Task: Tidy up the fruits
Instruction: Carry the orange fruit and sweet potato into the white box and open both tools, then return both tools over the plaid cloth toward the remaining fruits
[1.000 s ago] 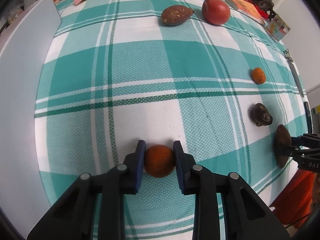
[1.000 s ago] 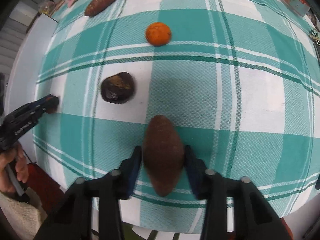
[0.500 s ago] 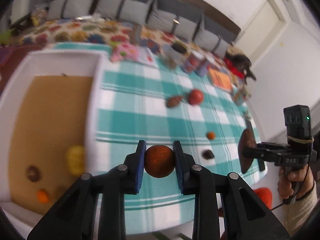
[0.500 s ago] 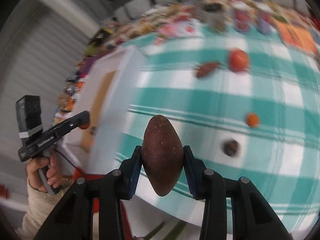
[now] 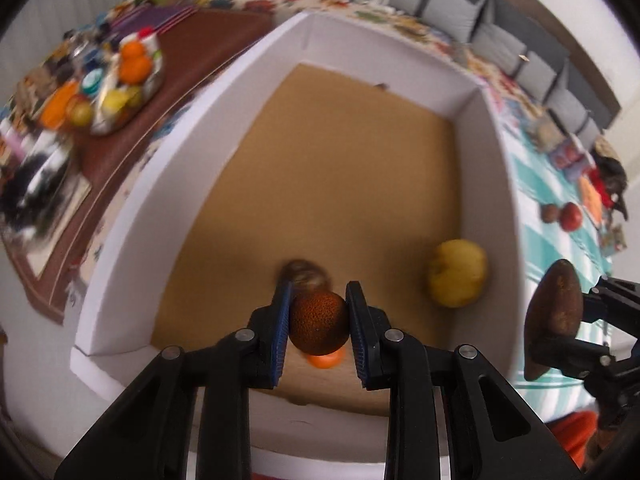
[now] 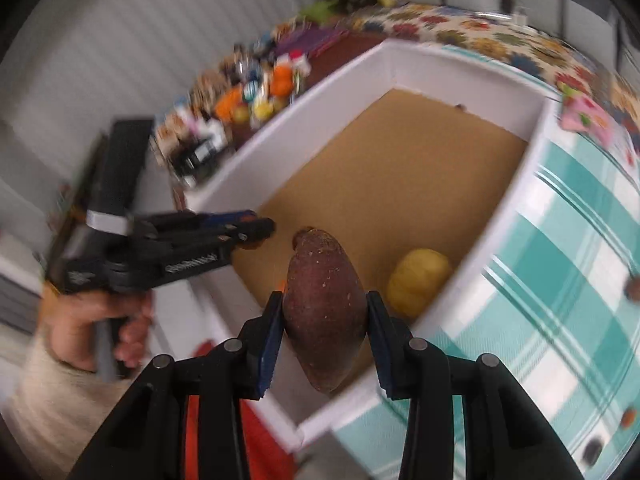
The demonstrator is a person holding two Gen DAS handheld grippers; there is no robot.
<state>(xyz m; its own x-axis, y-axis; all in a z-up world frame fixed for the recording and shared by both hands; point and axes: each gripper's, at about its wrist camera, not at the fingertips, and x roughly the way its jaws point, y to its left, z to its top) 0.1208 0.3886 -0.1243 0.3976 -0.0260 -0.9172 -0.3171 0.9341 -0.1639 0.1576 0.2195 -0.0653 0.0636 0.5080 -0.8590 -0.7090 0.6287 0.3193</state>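
My left gripper (image 5: 318,322) is shut on a small dark orange fruit (image 5: 318,323) and holds it above the white box (image 5: 168,184) with a brown floor. My right gripper (image 6: 325,316) is shut on a long brown fruit (image 6: 325,312) and holds it over the box's near corner (image 6: 516,200); it also shows in the left wrist view (image 5: 554,312). In the box lie a yellow fruit (image 5: 457,278), a dark brown fruit (image 5: 305,273) and a small orange fruit (image 5: 325,360), partly hidden under my left gripper.
The teal checked tablecloth (image 6: 576,280) lies right of the box, with a red fruit (image 5: 571,217) and a brown fruit (image 5: 550,213) on it. A bowl of fruit (image 5: 120,88) stands on a brown table left of the box. A sofa (image 5: 500,32) runs behind.
Both grippers have lifted their fruits off the tablecloth and swung left. They now hang over the white box, the left one well inside its outline.
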